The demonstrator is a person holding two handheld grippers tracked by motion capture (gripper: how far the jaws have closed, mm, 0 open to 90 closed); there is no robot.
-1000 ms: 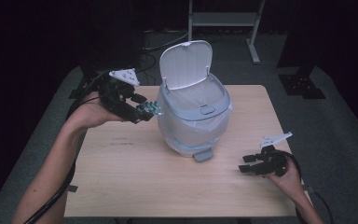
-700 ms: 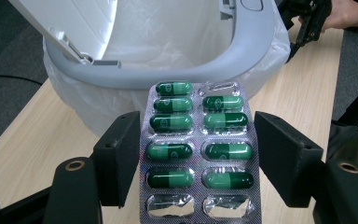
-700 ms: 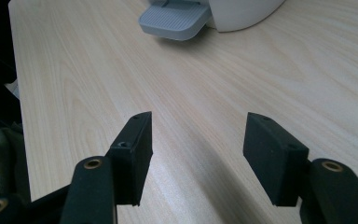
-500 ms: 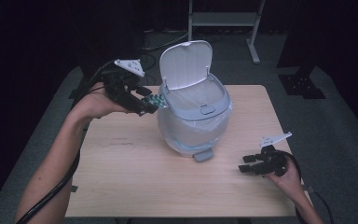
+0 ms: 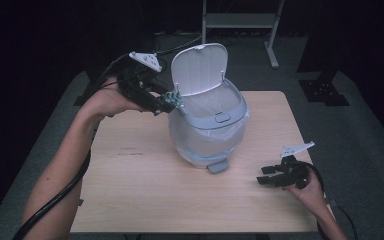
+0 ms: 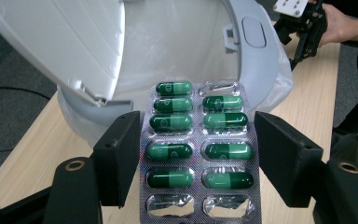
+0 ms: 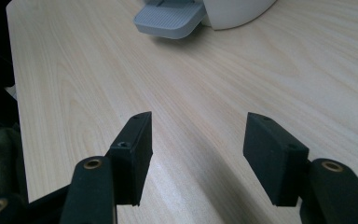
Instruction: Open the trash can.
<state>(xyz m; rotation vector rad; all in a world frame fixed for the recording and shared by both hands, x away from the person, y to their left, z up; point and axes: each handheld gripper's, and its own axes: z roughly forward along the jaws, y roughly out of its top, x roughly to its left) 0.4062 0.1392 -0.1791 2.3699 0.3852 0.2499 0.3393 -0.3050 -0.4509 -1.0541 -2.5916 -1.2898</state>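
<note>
Bin (image 5: 207, 130): mid-desk (image 5: 145, 200), lid (image 5: 199, 67) raised at its far side.
Pedal (image 5: 218, 166): at the bin's near foot.
Pill pack (image 6: 198, 149): at the bin's left rim, between the left tool (image 5: 172, 101) jaws.
Right tool (image 5: 266, 180): low at the desk's near right, well apart from the bin.

A light wooden table (image 5: 145, 200) is set on a grey floor (image 5: 360, 135). A white pedal bin (image 5: 207, 127) with its lid raised is stood on the table near the middle, its grey pedal (image 5: 218, 166) turned toward the near edge.

Foil blister pack (image 6: 198, 154), matt wooden table (image 5: 145, 190)
</note>
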